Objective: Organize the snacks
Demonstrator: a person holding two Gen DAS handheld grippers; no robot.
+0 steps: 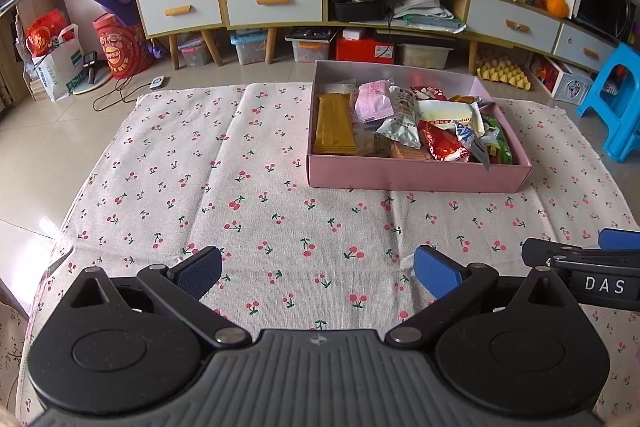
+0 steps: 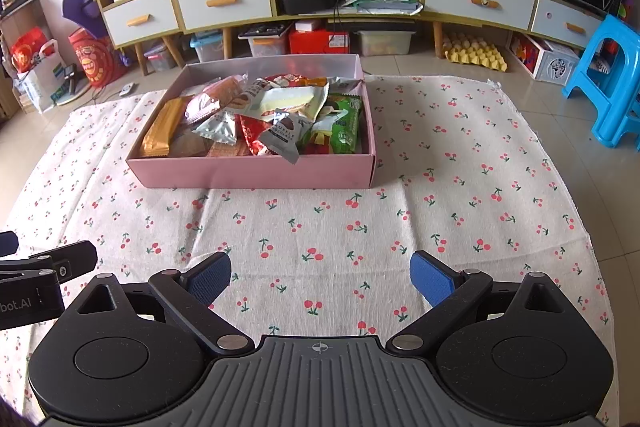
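Pink cardboard box (image 2: pixel 256 175) near the cherry-print cloth's (image 2: pixel 320 227) far edge holds every snack packet (image 2: pixel 280 131); left gripper (image 1: pixel 318 273) and right gripper (image 2: pixel 320 275) hover near edge, fingers apart, empty, seemingly finished.

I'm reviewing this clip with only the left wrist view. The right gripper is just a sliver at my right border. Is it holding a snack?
Observer: No. The right gripper is open, with only the cherry-print cloth between its fingers.
Reviewer: Are any snacks loose on the cloth right of the box?
Observer: None that I can see. Right of the pink box the cloth is bare out to its edge.
Reviewer: What is the green thing at the box's right end?
Observer: A green packet lying along the right wall.
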